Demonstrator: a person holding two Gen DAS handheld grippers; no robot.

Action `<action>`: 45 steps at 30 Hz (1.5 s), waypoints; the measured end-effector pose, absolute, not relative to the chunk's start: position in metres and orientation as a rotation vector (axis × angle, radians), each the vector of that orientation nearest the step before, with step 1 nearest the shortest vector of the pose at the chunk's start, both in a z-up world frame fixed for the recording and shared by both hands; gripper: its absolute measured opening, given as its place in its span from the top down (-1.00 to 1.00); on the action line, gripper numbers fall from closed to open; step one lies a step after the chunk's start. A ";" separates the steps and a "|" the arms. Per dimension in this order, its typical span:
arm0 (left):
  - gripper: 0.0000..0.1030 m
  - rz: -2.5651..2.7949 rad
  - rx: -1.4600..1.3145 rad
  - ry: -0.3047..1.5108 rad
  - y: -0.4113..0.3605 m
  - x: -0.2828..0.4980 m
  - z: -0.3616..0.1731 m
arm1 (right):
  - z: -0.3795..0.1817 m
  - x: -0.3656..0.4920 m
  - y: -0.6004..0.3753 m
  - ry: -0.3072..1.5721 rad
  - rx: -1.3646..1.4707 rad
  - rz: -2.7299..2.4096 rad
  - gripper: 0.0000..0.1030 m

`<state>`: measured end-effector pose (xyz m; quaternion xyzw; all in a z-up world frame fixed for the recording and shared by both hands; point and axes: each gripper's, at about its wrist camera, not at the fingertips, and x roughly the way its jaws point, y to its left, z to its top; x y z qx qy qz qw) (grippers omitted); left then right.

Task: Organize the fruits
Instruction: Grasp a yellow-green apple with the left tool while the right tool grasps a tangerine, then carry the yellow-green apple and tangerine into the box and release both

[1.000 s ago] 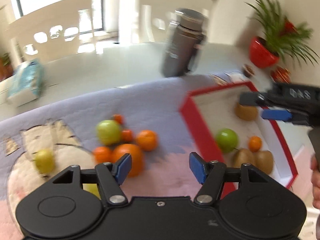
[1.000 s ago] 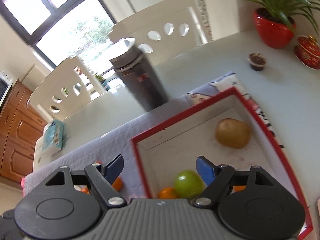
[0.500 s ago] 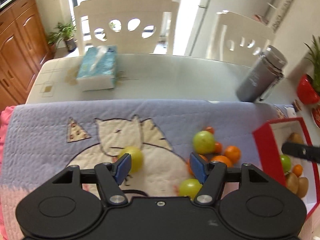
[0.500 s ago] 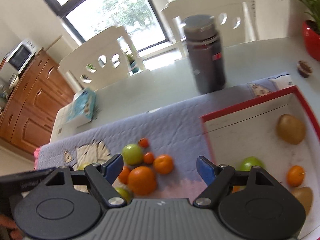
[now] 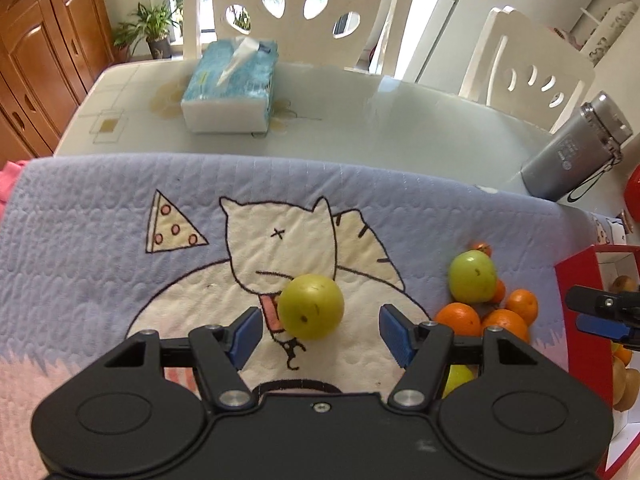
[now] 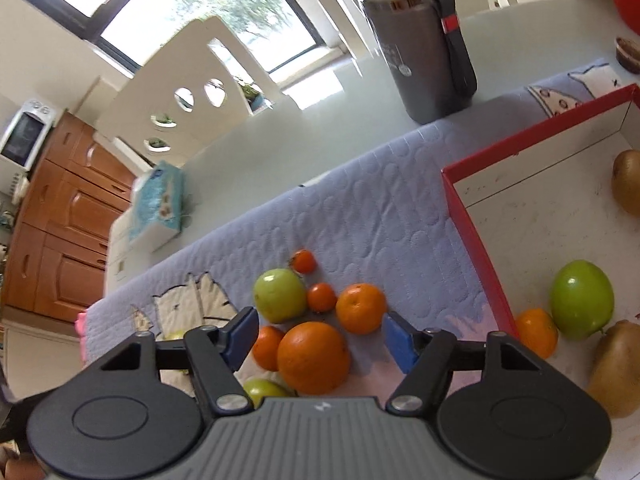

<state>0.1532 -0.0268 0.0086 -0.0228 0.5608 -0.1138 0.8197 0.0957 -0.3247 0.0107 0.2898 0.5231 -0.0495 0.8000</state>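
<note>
Fruits lie scattered on a lilac quilted mat with a cartoon cat [image 5: 280, 236] spread over the pale tabletop [image 5: 360, 120]. A yellow-green round apple [image 5: 311, 306] sits on the cat's mouth, just ahead of the left gripper [image 5: 320, 334] and between the lines of its blue-padded jaws, which stand wide apart and touch nothing. The right gripper [image 6: 320, 334], jaws likewise wide apart and empty, hovers over a cluster on the mat: a large orange [image 6: 313, 358] directly between its pads, a smaller orange [image 6: 361, 308], a green apple [image 6: 280, 294], two small red-orange fruits [image 6: 321, 297] and another orange [image 6: 267, 347] partly behind the left pad. A red-rimmed shallow cardboard box [image 6: 476, 236] at the mat's right end holds a bright green apple [image 6: 582, 305], a small orange [image 6: 536, 333] and brown kiwi-like fruits [image 6: 612, 372], one [image 6: 628, 182] apart at the far side. A grey flask with a strap [image 6: 424, 40] stands on the tabletop beyond the mat; a blue tissue box [image 5: 232, 84] rests at the far edge. Compared with half a second earlier, the left gripper has closed in on the yellow-green apple, which now sits centred between its jaws, while the right gripper has dropped nearer the orange cluster.
</note>
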 end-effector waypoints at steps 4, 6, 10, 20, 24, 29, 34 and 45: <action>-0.50 -0.254 -0.055 1.222 -0.027 0.164 -0.011 | -0.012 0.108 -0.326 1.171 0.623 -0.156 -0.27; -0.50 -0.266 -0.060 1.232 -0.029 0.167 -0.018 | -0.023 0.114 -0.327 1.188 0.625 -0.169 -0.26; -0.50 -0.283 -0.057 1.239 -0.033 0.175 -0.030 | -0.040 0.121 -0.328 1.209 0.634 -0.180 -0.20; -0.31 -0.275 -0.067 1.230 -0.031 0.181 -0.046 | -0.047 0.124 -0.309 1.192 0.509 -0.158 0.14; -0.07 -0.260 -0.063 1.212 -0.027 0.180 -0.046 | -0.043 0.120 -0.303 1.162 0.464 -0.162 0.22; -0.07 -0.262 -0.094 1.202 -0.021 0.176 -0.042 | -0.038 0.115 -0.308 1.134 0.511 -0.144 0.22; -0.07 -0.265 -0.116 1.199 -0.019 0.167 -0.037 | -0.028 0.108 -0.319 1.105 0.565 -0.136 0.22; -0.07 -0.286 -0.122 1.167 -0.033 0.146 -0.008 | 0.001 0.075 -0.340 1.038 0.632 -0.128 0.22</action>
